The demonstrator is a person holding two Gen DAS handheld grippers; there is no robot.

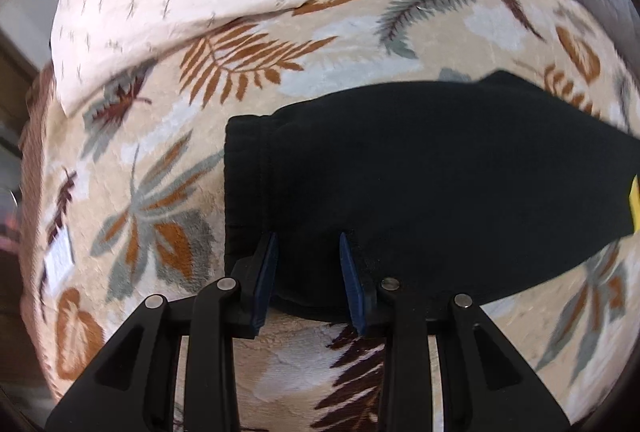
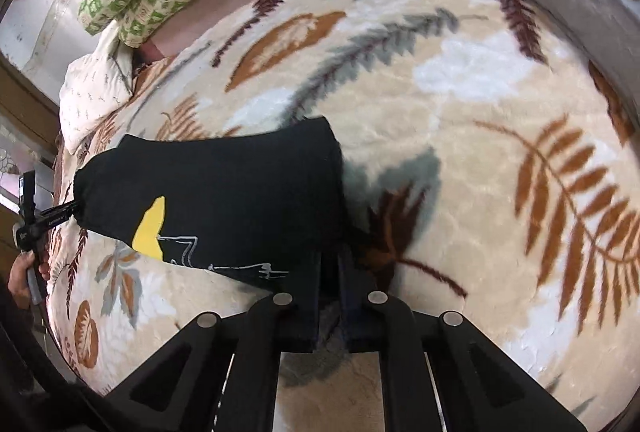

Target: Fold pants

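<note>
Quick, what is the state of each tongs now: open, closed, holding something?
Left tongs: closed on the near edge of the black pants, by the waistband.
Right tongs: closed on the other end of the pants.

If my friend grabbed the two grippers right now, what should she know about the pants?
Left hand-held gripper: its blue pads straddle the near edge of the black pants by the waistband; whether they press on the cloth is unclear.
Right hand-held gripper: shut on the pants' other end.
The pants lie across the leaf-patterned blanket, already folded into a short bundle, with a yellow print facing up.
Left to do, probably: bring one end over the other for one more fold, then let go and smooth it.
</note>
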